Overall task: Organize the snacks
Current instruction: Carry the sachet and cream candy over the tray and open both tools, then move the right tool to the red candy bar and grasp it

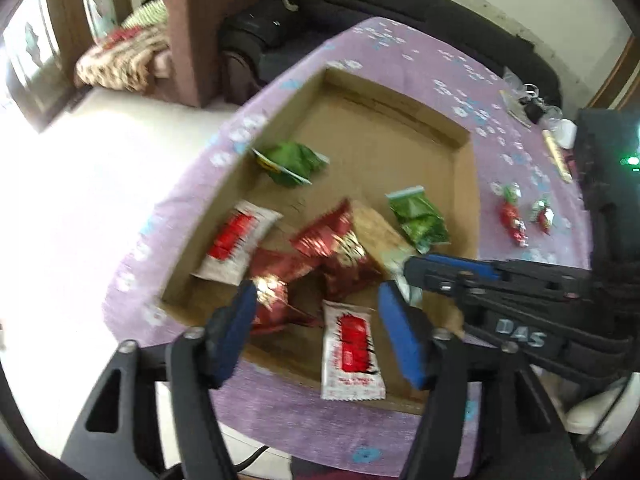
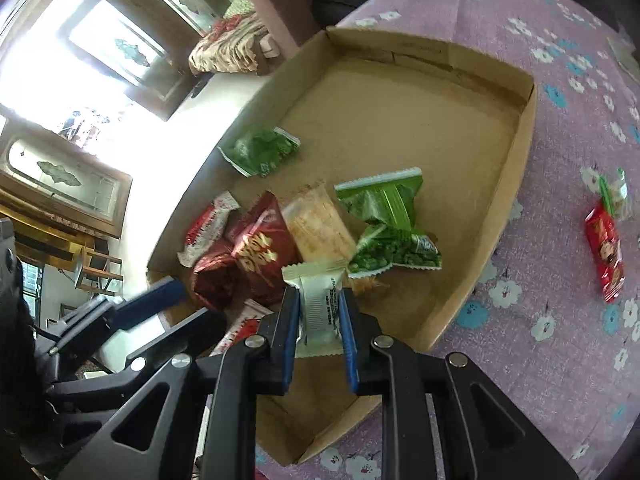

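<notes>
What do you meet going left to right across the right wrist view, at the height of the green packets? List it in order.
Bright window → cardboard tray's left wall → crumpled green packet → flat green packet → tray's right wall → flowered purple cloth → red candy outside the tray.

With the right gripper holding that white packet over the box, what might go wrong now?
The white packet is pinched at its lower end by the right gripper, so it may flop or slip. The two grippers sit close over the box and might collide. Red candies still lie outside on the tablecloth.
</notes>
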Tool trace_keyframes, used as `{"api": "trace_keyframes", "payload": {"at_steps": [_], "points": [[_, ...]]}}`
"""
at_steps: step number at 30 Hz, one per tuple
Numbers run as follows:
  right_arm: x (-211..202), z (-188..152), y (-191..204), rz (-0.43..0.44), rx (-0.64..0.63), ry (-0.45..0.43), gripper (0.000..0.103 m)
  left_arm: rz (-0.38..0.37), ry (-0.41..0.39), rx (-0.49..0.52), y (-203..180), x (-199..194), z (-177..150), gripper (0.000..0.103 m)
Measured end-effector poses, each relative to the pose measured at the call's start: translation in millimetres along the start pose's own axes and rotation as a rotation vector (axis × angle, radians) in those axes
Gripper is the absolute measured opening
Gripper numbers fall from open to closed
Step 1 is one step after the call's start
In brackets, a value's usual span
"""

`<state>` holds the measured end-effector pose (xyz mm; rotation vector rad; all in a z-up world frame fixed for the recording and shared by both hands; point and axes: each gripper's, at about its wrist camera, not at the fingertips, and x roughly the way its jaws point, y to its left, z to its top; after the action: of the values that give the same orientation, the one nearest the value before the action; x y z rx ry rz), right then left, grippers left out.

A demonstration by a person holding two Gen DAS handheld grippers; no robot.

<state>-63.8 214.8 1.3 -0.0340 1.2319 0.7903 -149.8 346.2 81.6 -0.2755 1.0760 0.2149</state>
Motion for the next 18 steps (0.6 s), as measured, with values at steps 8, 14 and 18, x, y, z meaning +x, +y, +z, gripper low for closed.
{"api": "trace_keyframes", "payload": {"at_steps": [8, 14, 18], "points": [[-31.5, -4.6, -20.4, -0.008, 0.033, -0.075, 0.022, 0.026, -0.018, 0.023, -12.9, -11.2, 1.7, 0.069], [-49.9, -18.1, -56.6, -0.025, 0.097, -0.103, 0.022, 0.1, -0.014, 0.079, -45.1, -16.3, -1.4, 0.069], [-69.2, -30.5, -85.5, -0.036, 0.137, -0.115, 0.022, 0.119, -0.029, 0.125, -74.2, -22.3, -5.9, 0.069]]}}
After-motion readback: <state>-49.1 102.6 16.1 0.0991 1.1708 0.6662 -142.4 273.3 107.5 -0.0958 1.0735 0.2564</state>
